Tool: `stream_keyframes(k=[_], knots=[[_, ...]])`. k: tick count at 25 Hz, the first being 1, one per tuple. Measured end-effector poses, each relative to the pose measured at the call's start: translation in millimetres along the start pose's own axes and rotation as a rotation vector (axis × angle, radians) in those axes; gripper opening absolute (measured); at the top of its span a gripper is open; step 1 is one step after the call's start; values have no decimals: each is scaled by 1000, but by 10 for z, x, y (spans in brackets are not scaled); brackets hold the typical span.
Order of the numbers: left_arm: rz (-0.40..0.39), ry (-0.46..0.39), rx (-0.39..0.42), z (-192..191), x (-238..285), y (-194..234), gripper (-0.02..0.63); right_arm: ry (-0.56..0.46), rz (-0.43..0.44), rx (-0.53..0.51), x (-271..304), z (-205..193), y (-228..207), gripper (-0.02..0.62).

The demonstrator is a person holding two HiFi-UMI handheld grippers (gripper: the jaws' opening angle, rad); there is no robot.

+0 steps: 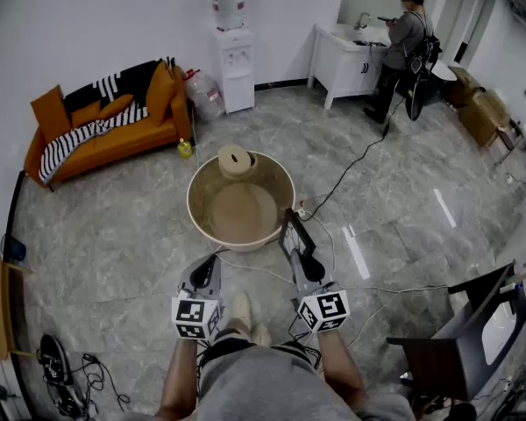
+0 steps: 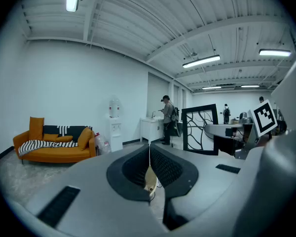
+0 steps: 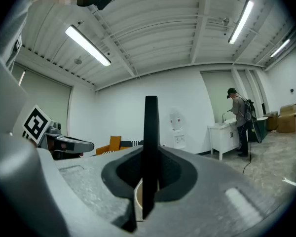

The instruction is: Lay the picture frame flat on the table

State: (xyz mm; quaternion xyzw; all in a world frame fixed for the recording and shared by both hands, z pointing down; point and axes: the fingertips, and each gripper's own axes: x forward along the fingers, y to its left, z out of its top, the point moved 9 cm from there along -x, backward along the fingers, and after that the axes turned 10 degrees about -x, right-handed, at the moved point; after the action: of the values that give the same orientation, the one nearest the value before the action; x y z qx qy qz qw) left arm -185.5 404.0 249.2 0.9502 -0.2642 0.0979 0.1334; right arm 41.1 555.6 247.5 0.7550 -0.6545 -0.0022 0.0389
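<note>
The picture frame (image 1: 296, 239) is black and stands upright, edge-on, above the floor just in front of the round beige table (image 1: 198, 224). My right gripper (image 1: 305, 267) is shut on its lower edge. In the right gripper view the frame (image 3: 151, 142) runs as a dark vertical bar between the pads, pinched there by that gripper (image 3: 150, 184). My left gripper (image 1: 212, 263) hangs beside it to the left, shut with nothing in it. In the left gripper view its jaws (image 2: 149, 169) meet, and the frame (image 2: 201, 128) shows a branch pattern at the right.
A beige roll (image 1: 235, 160) sits at the table's far rim. Beyond are an orange sofa (image 1: 105, 121), a yellow bottle (image 1: 185, 148), a water dispenser (image 1: 235, 60) and a white cabinet (image 1: 346, 60) with a person (image 1: 405, 46). Cables cross the floor; a dark chair (image 1: 473, 331) stands right.
</note>
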Motion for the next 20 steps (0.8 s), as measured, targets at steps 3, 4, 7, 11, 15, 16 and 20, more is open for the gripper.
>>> stream_keyframes(k=[3, 4, 7, 11, 15, 16, 20], knots=[[-5, 7, 2, 11, 49, -9, 21, 1, -3, 3, 16, -4, -30, 32], [-7, 10, 2, 8, 67, -13, 21, 0, -5, 5, 19, -10, -44, 34], [-16, 19, 2, -1, 125, -20, 21, 2, -13, 15, 30, -34, -93, 34], [-26, 35, 1, 19, 261, 28, 21, 11, -24, 30, 123, -68, -167, 34], [-36, 43, -1, 71, 457, 151, 21, 14, -34, 43, 322, -92, -238, 34], [-38, 44, 0, 95, 517, 194, 21, 14, -35, 44, 392, -92, -256, 34], [-41, 44, -5, 215, 779, 397, 21, 15, -34, 47, 719, -71, -334, 34]])
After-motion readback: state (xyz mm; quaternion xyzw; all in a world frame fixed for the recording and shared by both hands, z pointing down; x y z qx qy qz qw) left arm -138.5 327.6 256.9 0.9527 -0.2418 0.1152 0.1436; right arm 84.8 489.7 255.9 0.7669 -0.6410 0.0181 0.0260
